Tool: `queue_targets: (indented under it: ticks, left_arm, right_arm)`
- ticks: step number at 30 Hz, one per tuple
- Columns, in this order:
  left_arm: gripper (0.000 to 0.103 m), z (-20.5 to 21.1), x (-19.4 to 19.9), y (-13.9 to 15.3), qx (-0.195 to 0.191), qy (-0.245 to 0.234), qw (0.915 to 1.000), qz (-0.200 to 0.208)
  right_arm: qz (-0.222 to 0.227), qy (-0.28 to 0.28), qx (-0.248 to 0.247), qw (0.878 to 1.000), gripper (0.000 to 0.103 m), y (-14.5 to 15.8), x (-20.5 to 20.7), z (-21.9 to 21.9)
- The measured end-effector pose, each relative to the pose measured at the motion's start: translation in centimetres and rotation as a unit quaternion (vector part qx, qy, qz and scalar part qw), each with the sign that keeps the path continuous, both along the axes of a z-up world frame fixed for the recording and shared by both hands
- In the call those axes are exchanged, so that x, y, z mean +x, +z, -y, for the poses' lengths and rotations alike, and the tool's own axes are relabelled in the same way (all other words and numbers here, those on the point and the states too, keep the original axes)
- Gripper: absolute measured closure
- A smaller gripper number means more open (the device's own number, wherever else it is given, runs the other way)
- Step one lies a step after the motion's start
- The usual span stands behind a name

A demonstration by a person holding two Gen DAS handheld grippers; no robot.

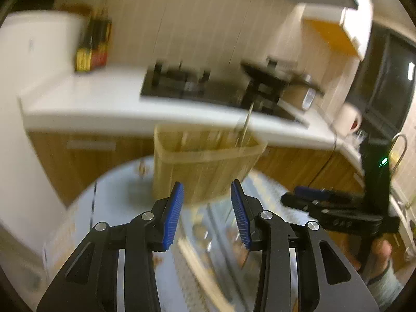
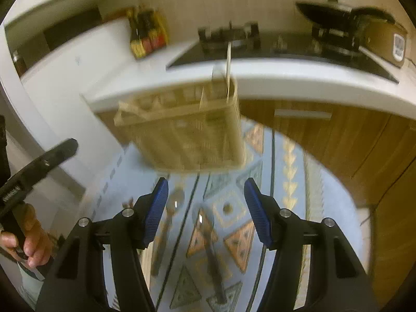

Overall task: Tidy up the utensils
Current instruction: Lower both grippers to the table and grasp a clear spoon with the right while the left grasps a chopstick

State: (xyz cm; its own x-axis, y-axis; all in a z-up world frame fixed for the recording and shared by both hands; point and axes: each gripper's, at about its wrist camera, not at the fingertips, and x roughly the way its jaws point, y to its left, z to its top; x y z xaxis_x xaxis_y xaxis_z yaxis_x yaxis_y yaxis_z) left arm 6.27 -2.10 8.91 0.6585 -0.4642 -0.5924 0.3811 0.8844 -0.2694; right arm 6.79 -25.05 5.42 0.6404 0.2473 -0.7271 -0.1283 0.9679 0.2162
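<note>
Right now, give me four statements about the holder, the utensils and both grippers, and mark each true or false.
1. The beige utensil holder stands on the patterned tablecloth. True.
2. The right gripper is clamped on a spoon. False: its jaws are open and empty; the spoon lies on the cloth.
3. At least one utensil already stands in the holder. True.
4. The left gripper holds the holder. False: it is open, with nothing between its pads.

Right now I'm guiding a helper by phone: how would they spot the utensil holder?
Find the round table with the blue patterned cloth in front of the kitchen counter. At its far edge stands the utensil holder, a tall beige slatted box. It is the only upright thing there; the utensils lie flat.
</note>
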Motion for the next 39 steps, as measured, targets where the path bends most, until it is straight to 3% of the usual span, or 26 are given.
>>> queue_targets:
  ticks: [5, 9, 15, 22, 27, 31, 36, 39]
  left_arm:
    - [0.067, -0.8, 0.9, -4.9, 0.014, 0.016, 0.9978, -0.062]
    - [0.067, 0.2, 1.8, -8.9, 0.077, 0.000, 0.9908, -0.111]
    - [0.067, 1.7, 1.4, -12.4, 0.154, -0.007, 0.9816, -0.112]
    - [0.072, 1.9, 2.0, -13.3, 0.167, -0.005, 0.9794, -0.113]
    - [0.074, 2.3, 2.1, -13.3, 0.160, -0.012, 0.9802, -0.115]
    - [0.074, 3.0, 1.4, -13.0, 0.178, -0.015, 0.9785, -0.103]
    - [0.069, 2.6, 1.3, -13.0, 0.132, -0.030, 0.9818, -0.133]
    - [0.069, 3.5, 1.0, -13.0, 0.160, -0.030, 0.9793, -0.120]
  right_arm:
    - [-0.044, 0.020, -0.026, 0.998, 0.051, -3.3, -0.4, -1.8]
    - [-0.080, 0.039, -0.058, 0.994, 0.067, -5.7, -0.2, -3.3]
    - [-0.090, 0.054, -0.093, 0.990, 0.068, -7.4, -0.3, -4.5]
    - [-0.094, 0.055, -0.113, 0.988, 0.072, -8.6, -0.2, -4.2]
    - [-0.102, 0.051, -0.103, 0.988, 0.072, -9.5, 0.2, -3.7]
    - [-0.107, 0.051, -0.101, 0.988, 0.072, -10.2, 0.4, -3.5]
    - [-0.100, 0.056, -0.116, 0.987, 0.072, -10.6, 0.1, -3.8]
    - [-0.099, 0.056, -0.115, 0.987, 0.072, -10.6, 0.1, -3.8]
